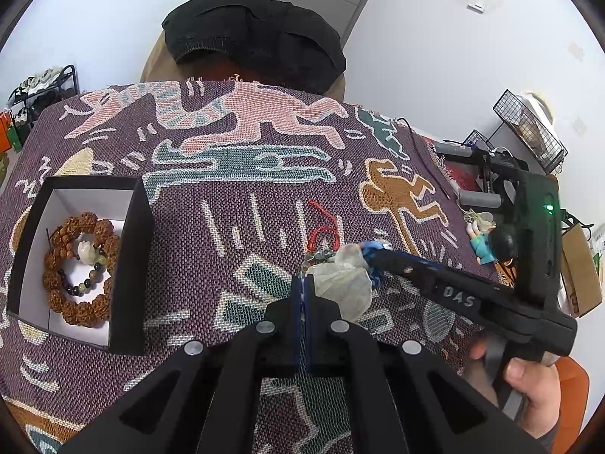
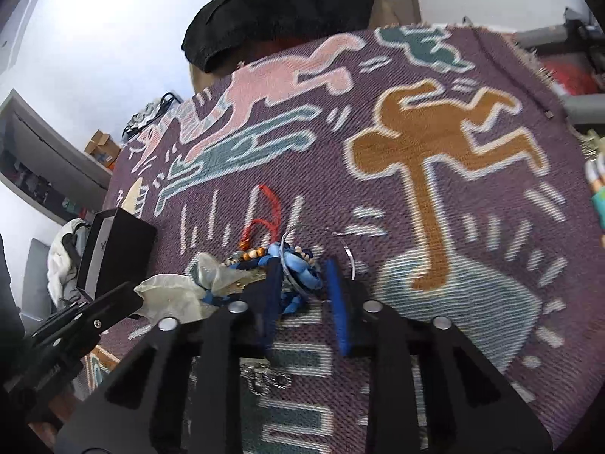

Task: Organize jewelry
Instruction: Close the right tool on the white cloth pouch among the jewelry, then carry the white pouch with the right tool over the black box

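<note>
- Lifting the blue cord bracelet (image 2: 298, 272) cleanly calls for a slow, straight pull, since a thin wire hoop (image 2: 342, 244) and red cord (image 2: 266, 208) tangle with it mid-cloth.
- Right gripper (image 2: 302, 287): fingers narrowed around the blue cord, contact unclear.
- Left gripper (image 1: 302, 295): fingers pressed together, pinning a pale sheer pouch (image 1: 342, 283).
- Black box (image 1: 130, 257), near the cloth's left edge, holds brown beads (image 1: 81, 268).

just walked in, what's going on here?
A person with two handheld grippers is sorting jewelry on a patterned cloth. The left gripper is shut on a pale pouch; the right gripper straddles a blue bead tangle beside it. Two bracelets already lie in the black box.
</note>
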### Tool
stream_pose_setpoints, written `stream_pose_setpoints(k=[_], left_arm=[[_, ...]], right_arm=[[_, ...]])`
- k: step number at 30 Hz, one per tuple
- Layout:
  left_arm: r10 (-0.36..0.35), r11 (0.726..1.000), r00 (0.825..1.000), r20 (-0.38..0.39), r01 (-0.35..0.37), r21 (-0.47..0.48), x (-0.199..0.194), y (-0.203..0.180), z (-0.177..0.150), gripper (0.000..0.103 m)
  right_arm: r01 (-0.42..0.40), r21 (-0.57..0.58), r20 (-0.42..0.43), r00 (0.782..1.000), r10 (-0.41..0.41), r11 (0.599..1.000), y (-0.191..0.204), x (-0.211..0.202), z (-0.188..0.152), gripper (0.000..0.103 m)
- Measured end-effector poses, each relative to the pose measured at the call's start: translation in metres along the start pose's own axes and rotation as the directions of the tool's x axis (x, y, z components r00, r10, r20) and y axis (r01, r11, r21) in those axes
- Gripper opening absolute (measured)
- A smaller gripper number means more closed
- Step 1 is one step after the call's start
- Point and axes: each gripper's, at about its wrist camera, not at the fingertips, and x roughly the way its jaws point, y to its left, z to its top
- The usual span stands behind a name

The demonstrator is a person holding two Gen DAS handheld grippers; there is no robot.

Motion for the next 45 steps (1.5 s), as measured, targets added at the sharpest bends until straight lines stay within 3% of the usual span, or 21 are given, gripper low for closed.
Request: stream_pose_setpoints(k=[5, 13, 20, 28, 37, 45], left_arm=[[-0.002, 1.0, 1.0, 0.001, 0.002, 0.004, 0.0, -0.003, -0.001, 0.0], [-0.01, 1.0, 1.0, 0.006, 0.01, 0.008, -0.005, -0.004, 0.003, 0.0], [-0.034, 0.998, 0.996, 0.078, 0.03, 0.062, -0.045, -0.024, 0.018, 0.0], [-0.021, 0.995, 0.988, 0.153, 0.005, 0.102, -0.09, -0.033, 0.036, 0.0], [0.019, 0.996, 0.977, 0.214, -0.039, 0.086, -0.132, -0.008, 0.047, 0.0], [0.091, 0.995, 0.967, 0.238, -0.1, 0.028, -0.153, 0.043, 0.047, 0.0]], right_arm=[[0.016, 0.004, 0.027, 0.999, -0.017, 1.0, -0.009, -0.011, 0.001, 0.004], [-0.019, 0.009, 0.064, 0.998, 0.018, 1.0, -0.016, -0.028, 0.003, 0.004], [-0.059, -0.025, 0.111, 0.992, 0.061, 0.998, 0.001, -0.058, 0.004, 0.004], [-0.107, -0.074, 0.151, 0.981, 0.117, 0.992, 0.03, -0.087, 0.005, 0.004], [-0.159, -0.151, 0.18, 0.966, 0.186, 0.976, 0.082, -0.11, 0.004, 0.004], [-0.2, -0.205, 0.161, 0.959, 0.234, 0.958, 0.126, -0.102, -0.006, 0.004]])
